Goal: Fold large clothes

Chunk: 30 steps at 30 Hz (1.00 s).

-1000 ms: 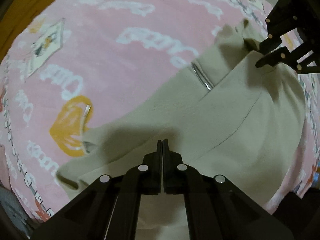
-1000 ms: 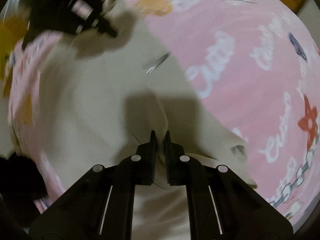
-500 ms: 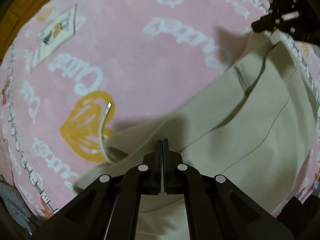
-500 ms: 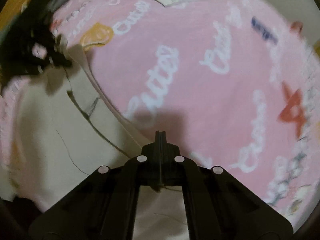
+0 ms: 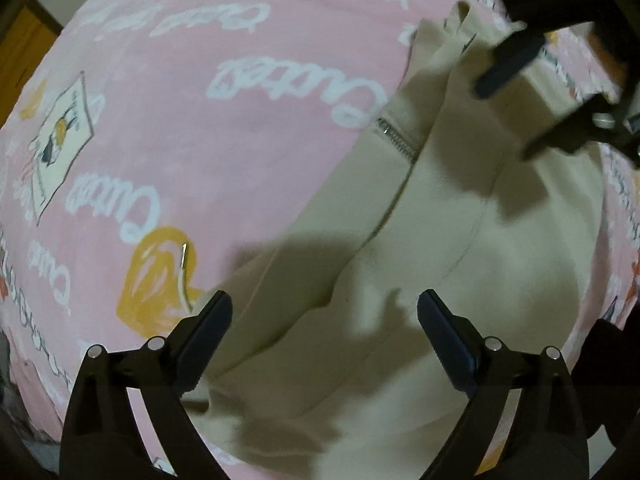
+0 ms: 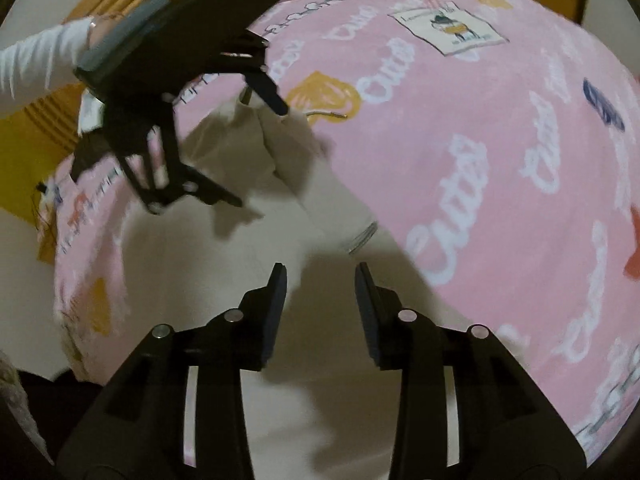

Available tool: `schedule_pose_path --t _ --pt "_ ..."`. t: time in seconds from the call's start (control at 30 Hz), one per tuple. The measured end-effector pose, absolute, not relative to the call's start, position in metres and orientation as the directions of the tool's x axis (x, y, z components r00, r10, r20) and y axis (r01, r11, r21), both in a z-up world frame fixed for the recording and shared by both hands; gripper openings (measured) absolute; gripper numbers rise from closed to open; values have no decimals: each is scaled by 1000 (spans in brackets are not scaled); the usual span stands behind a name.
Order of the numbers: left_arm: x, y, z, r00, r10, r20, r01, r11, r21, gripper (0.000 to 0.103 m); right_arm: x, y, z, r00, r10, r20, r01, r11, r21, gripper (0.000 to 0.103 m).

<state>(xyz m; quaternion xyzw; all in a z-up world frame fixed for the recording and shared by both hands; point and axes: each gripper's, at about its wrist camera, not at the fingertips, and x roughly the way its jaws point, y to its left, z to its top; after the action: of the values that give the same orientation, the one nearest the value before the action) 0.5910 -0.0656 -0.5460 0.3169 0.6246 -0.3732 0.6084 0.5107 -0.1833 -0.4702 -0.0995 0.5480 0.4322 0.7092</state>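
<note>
A beige zip-up garment [image 5: 460,240] lies folded on a pink printed blanket [image 5: 240,120]; it also shows in the right wrist view [image 6: 260,240]. Its metal zipper [image 5: 398,142] runs along the fold. My left gripper [image 5: 324,312] is open and empty just above the garment's near edge. My right gripper [image 6: 320,284] is open and empty above the garment. Each gripper appears in the other's view: the right one [image 5: 508,84] and the left one [image 6: 256,152].
A white drawstring with a metal tip [image 5: 184,268] lies on the blanket's orange heart print, left of the garment. Wooden floor or furniture [image 6: 36,132] borders the blanket. A white-sleeved arm [image 6: 36,60] holds the left gripper.
Both grippers were shut on the garment's edges and have opened, letting the cloth go. The garment now lies flat on the blanket.
</note>
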Motion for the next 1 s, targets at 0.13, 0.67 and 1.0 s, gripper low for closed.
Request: schedule_pose_path --t 0.13,0.67,1.0 --pt "590 -71 -573 -107 3 -994 859 504 -91 54 499 -200 -470 33 488 -872 -691 641 333 35" --pt "578 -44 -582 -163 -35 -986 811 564 -154 50 477 -264 -483 54 508 -860 -537 741 404 35" --pt "565 -33 -581 -167 -31 -985 806 572 -155 7 465 -272 -484 65 553 -831 -492 742 455 36"
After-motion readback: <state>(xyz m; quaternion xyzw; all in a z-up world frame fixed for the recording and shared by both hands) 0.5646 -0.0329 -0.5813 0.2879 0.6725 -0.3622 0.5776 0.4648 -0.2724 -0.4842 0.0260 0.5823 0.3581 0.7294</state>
